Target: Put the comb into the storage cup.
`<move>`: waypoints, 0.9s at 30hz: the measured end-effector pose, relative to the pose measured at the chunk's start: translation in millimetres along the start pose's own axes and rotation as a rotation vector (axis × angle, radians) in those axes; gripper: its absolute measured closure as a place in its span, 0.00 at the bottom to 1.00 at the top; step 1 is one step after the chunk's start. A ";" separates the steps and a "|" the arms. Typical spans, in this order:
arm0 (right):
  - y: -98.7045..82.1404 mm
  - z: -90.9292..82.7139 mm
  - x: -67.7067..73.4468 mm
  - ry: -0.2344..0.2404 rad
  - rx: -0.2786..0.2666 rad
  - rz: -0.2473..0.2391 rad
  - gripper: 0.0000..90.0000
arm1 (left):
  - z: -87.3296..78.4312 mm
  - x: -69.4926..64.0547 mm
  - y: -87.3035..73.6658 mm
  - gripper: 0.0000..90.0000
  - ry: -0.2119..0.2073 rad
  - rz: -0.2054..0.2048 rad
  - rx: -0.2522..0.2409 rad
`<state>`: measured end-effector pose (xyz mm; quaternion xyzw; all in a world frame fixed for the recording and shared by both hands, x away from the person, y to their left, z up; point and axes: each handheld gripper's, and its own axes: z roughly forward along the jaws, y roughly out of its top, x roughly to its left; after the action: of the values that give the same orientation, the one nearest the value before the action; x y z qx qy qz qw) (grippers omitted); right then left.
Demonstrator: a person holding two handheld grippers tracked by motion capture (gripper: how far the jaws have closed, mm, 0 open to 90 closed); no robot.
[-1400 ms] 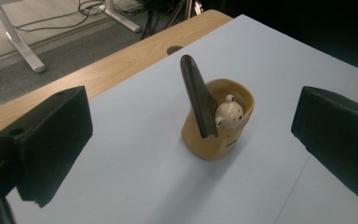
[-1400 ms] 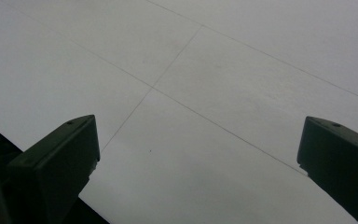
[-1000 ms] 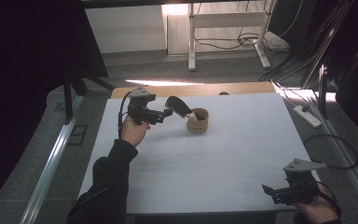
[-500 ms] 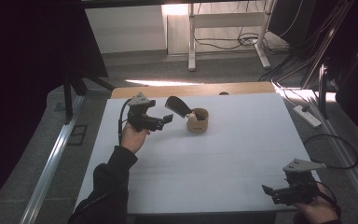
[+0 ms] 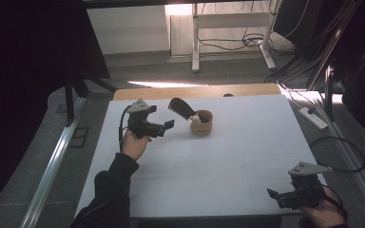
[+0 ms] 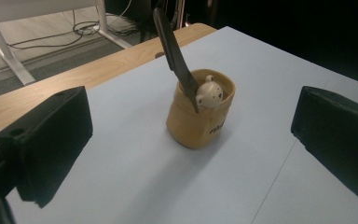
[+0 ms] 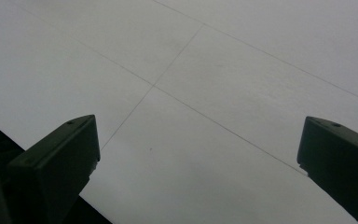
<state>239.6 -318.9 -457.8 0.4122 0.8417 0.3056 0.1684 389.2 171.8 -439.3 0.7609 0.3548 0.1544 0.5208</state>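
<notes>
A small tan cup (image 5: 201, 122) (image 6: 199, 116) stands on the white table (image 5: 247, 142), toward the back middle. A dark flat tool (image 5: 181, 108) (image 6: 172, 51) leans out of it to the left, beside a little cream bear figure (image 6: 209, 92). My left gripper (image 5: 167, 126) (image 6: 191, 144) hovers left of the cup, pointing at it, jaws wide open and empty. My right gripper (image 5: 272, 194) (image 7: 200, 158) is held low at the table's near right corner, open over bare white table (image 7: 214, 70).
A wooden strip (image 5: 195, 91) borders the table's far edge. A power strip (image 5: 312, 118) and cables lie on the floor at the right. White desk legs (image 5: 196, 38) stand on the floor behind the table.
The left gripper has drawn back a little from the cup, toward the left and nearer the person. The right gripper has not moved.
</notes>
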 end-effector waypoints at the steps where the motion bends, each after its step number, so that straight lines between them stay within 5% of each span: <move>1: 0.0 -0.1 0.1 0.000 0.000 0.000 0.00 | -0.9 0.1 -0.8 0.00 0.003 -0.001 -0.003; 27: 0.0 -0.5 0.9 0.000 -0.003 -0.007 0.00 | -15.6 -11.5 -16.2 0.00 0.028 -0.011 0.008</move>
<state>238.9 -318.4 -457.5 0.4090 0.8427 0.3060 0.1701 365.5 177.6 -446.0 0.7588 0.3669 0.1607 0.5137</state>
